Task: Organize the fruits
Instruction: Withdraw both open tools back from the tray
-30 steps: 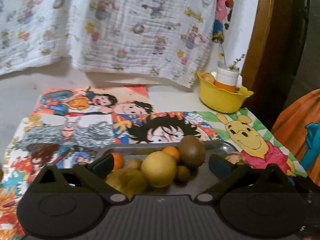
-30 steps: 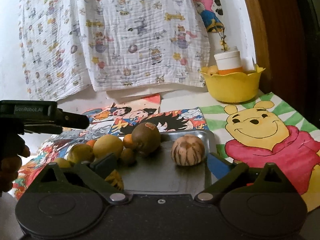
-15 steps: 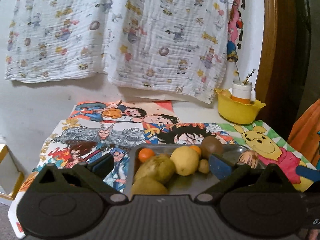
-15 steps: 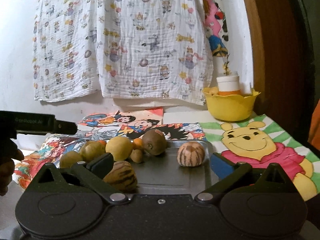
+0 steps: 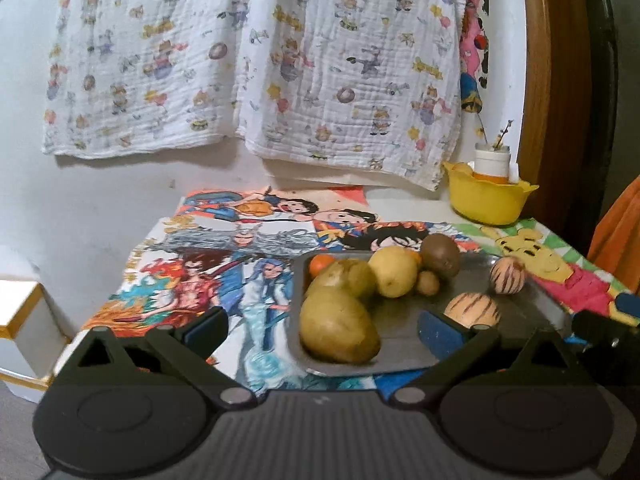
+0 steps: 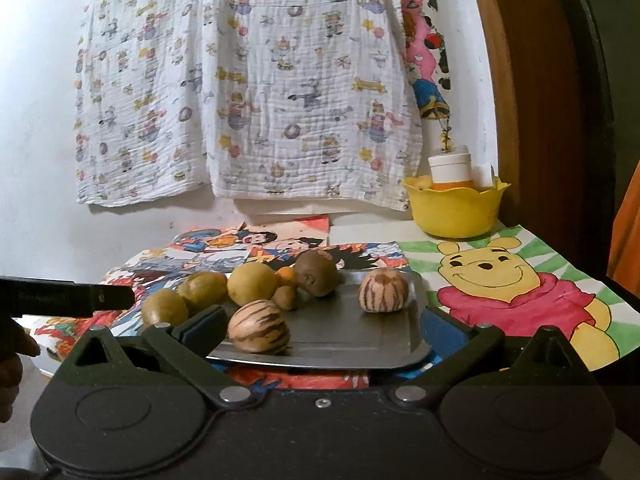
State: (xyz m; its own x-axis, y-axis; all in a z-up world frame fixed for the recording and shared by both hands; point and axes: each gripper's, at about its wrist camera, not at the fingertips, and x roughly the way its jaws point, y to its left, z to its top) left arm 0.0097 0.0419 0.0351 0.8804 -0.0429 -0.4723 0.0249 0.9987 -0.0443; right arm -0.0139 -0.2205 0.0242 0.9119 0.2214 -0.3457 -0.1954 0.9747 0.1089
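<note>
Both my tools, left tool (image 5: 322,326) and right tool (image 6: 322,326), hang wide and empty. Fruits all sit on the metal tray (image 6: 360,340): two striped ones (image 6: 259,327) apart, rest clustered. Sorting looks nearly done.

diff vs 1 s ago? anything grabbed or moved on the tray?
Both tongs pulled back from the tray: fruit that sat right between the fingers now lies farther ahead, and more of the table shows. Left tongs and right tongs are open and empty; nothing was grabbed or let go. The striped fruits, lemon and kiwi stayed put, as did the yellow bowl.
</note>
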